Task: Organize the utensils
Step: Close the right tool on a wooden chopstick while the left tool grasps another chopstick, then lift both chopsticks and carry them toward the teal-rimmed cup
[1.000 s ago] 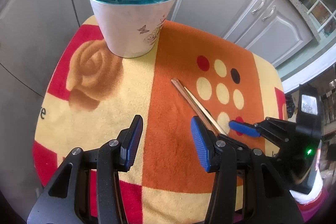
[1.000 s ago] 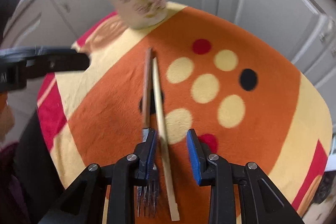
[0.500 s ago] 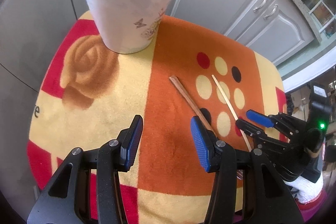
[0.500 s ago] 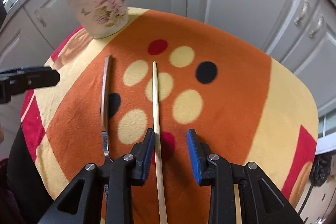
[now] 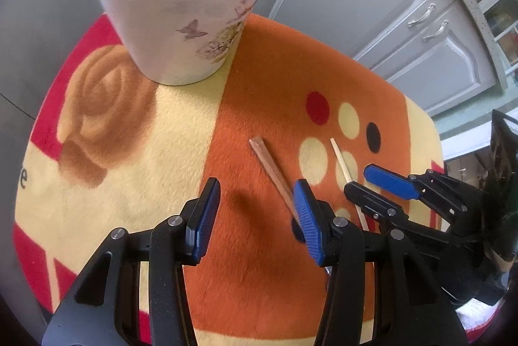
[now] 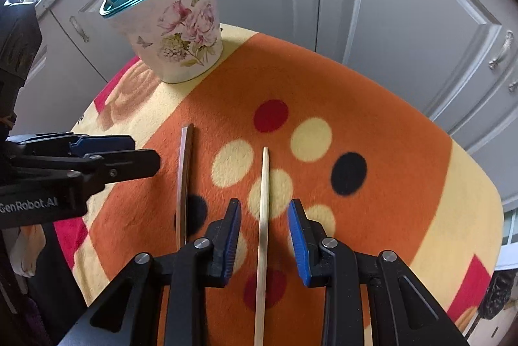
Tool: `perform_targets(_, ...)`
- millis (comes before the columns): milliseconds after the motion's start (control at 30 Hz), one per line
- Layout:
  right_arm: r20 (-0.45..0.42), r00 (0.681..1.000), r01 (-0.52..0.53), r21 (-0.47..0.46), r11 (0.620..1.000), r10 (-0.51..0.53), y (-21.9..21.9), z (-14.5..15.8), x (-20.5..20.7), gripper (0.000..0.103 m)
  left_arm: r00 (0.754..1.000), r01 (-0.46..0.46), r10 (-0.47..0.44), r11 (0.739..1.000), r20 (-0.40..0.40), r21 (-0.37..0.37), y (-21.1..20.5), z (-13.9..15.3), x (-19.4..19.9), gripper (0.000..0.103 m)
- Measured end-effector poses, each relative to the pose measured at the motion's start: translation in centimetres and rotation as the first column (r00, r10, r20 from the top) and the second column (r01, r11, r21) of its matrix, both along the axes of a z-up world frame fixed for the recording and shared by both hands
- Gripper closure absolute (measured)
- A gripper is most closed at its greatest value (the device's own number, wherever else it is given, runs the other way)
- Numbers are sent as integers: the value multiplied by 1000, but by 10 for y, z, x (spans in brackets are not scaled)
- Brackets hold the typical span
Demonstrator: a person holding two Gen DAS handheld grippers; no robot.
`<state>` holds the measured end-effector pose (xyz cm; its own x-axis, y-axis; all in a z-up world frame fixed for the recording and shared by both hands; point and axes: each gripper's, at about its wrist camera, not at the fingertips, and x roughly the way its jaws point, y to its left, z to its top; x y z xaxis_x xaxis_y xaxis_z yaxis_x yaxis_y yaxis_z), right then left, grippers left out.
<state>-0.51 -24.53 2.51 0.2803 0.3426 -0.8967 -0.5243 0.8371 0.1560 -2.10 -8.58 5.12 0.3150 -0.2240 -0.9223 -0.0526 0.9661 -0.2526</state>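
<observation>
Pale chopstick (image 6: 263,216) lies flat on the orange, dotted cloth (image 6: 404,132), straight and thin, between the parted jaws of the right gripper (image 6: 264,244), pads not touching it. Fork (image 6: 184,180), metal-handled, lies just beside it, apart. Left gripper (image 5: 255,219) hovers empty, jaws apart, near the fork. Floral holder (image 6: 174,31) stands beyond, holding spoons and chopsticks.

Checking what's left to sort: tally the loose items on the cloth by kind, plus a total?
Fork: 1, metal handle lying flat, prongs hidden behind the right claw.
Chopstick: 1, pale, lying between the right claw's open fingers.
Total: 2 loose items.
</observation>
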Motion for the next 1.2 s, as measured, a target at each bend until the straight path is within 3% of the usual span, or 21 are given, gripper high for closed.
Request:
perform_targets(333, -3, 999, -49, -25, 998, 49, 11, -10, 18, 81, 1000, 9, -9, 1000, -2, 25, -11, -15, 15, 57)
perform_targets(400, 8, 998, -67, -38, 997, 67, 15, -10, 20, 87, 999, 29, -30, 998, 15, 61, -15, -16, 15, 67)
perform_targets(433, 13, 997, -76, -49, 996, 77, 15, -9, 21, 89, 999, 43, -45, 995, 25, 89, -17, -16, 14, 79)
perform_targets(467, 20, 996, -80, -61, 995, 81, 16, -8, 21, 95, 997, 59, -64, 993, 37, 105, -19, -17, 13, 83)
perform_targets(600, 14, 997, -80, -47, 996, 81, 8, -2, 19, 97, 997, 67, -69, 996, 32, 66, -14, -16, 15, 86)
perform_targets(667, 10, 998, -58, -10, 998, 58, -1, 3, 17, 97, 998, 57, -58, 998, 38, 22, -8, -9, 13, 88)
perform_targets(1000, 57, 998, 17, 134, 991, -25, -38, 56, -5, 98, 984, 112, -108, 994, 144, -18, -4, 45, -14, 90)
perform_targets(1200, 117, 992, 16, 159, 987, -35, -47, 84, -26, 98, 970, 148, -141, 989, 200, -22, -9, 75, -32, 91)
